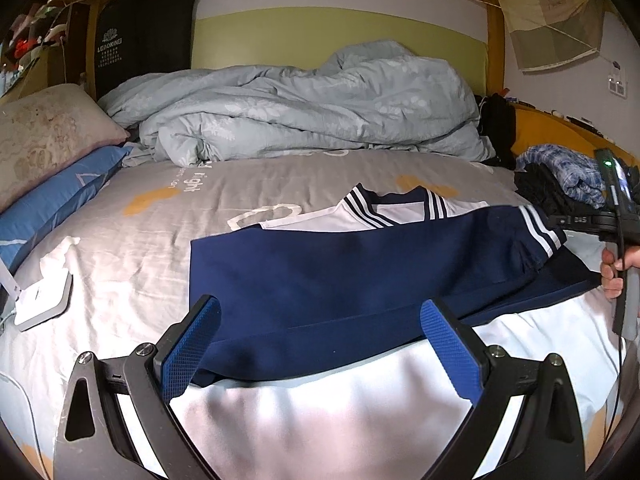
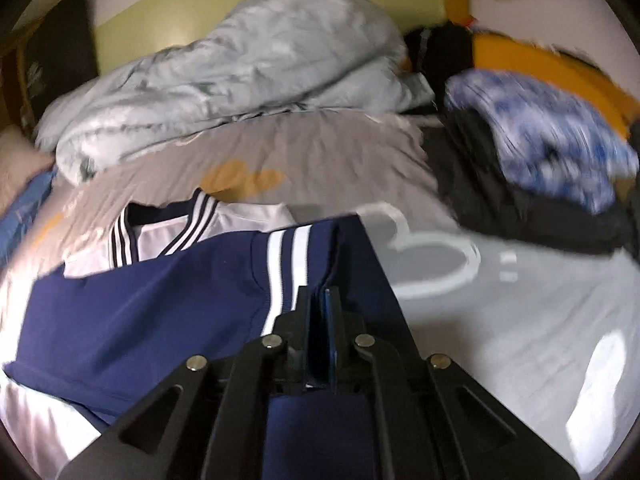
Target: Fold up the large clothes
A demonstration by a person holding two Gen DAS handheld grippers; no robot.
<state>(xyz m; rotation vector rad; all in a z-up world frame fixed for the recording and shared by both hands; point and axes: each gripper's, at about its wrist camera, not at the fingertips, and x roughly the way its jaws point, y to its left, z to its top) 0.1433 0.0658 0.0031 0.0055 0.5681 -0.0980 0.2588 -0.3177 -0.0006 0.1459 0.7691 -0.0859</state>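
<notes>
Left gripper (image 1: pixel 320 344): jaws wide apart, blue pads on either side of the near edge of the shirt (image 1: pixel 360 272). The pads hold nothing; whether the left pad touches the cloth cannot be told.

Shirt: navy and white, lying flat on the bed (image 1: pixel 140 248), between the middle and the near edge. Its collar (image 1: pixel 396 208), navy with white stripes, points away toward the duvet (image 1: pixel 300 108). The navy part is folded across the white body, so the long axis of the fold runs left to right. A striped sleeve cuff (image 1: pixel 540 228) lies at the right end.

Right gripper (image 2: pixel 320 300): jaws together, clamped on a navy fold of the shirt just beside the striped cuff. Cloth runs up between the pads. In the left view only its handle and the hand (image 1: pixel 614 272) show, at the right edge of the frame.

Limits of view: the right view is blurred by motion, and the clothes pile (image 2: pixel 540 152) at right shows only as blue-white over black. The shirt's near hem is hidden under both gripper frames. A white device (image 1: pixel 44 296) lies at the bed's left edge, partly cut off. Pillows (image 1: pixel 52 148) are stacked at far left.
</notes>
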